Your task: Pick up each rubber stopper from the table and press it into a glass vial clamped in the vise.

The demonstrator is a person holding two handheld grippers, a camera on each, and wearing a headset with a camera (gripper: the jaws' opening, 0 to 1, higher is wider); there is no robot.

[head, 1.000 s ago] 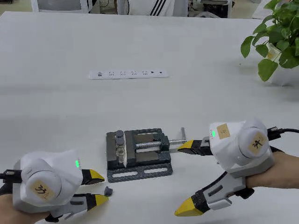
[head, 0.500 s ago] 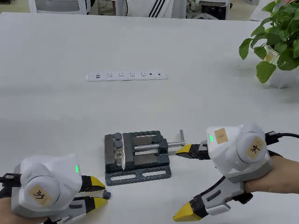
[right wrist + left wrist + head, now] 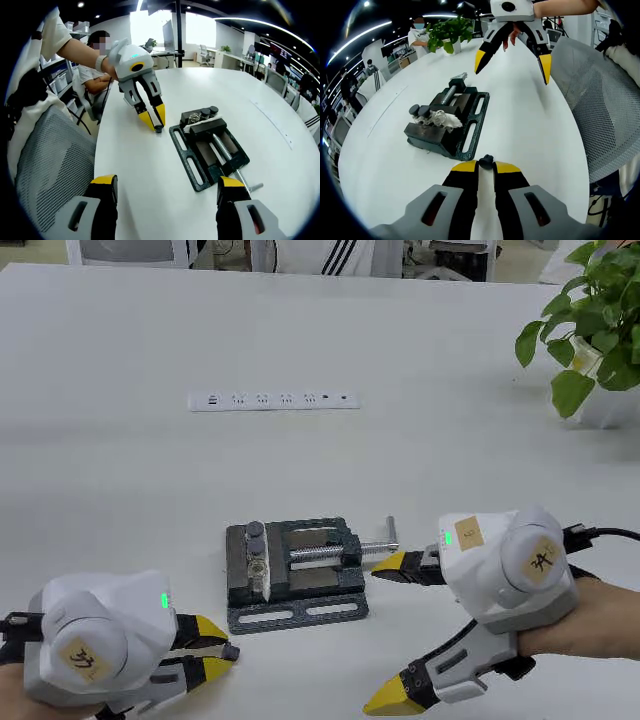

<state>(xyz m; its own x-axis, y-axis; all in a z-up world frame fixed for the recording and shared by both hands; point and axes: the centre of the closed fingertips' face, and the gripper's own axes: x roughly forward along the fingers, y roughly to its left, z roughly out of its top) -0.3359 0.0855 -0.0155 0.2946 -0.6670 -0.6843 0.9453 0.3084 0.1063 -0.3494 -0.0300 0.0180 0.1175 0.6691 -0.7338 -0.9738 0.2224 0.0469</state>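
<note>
Jaws of my left gripper (image 3: 485, 169) clamp a stopper (image 3: 486, 160). Right gripper (image 3: 167, 181) jaws gape, near the vise (image 3: 220, 150).

- Power strip (image 3: 274, 399): white, lying flat, sockets up.
- Plant (image 3: 590, 310): green leaves, in a white pot (image 3: 610, 400), far right of the head view.
- Mesh chair (image 3: 590, 100): grey, right side of the left gripper view.

Bright, even overhead light washes the white bench (image 3: 120, 490), leaving mild glare and only faint, soft shadows under the vise (image 3: 295, 580). The head view is sharp. Both gripper views bow strongly at their edges, where ceiling lamps (image 3: 370, 29) smear into bright streaks.
</note>
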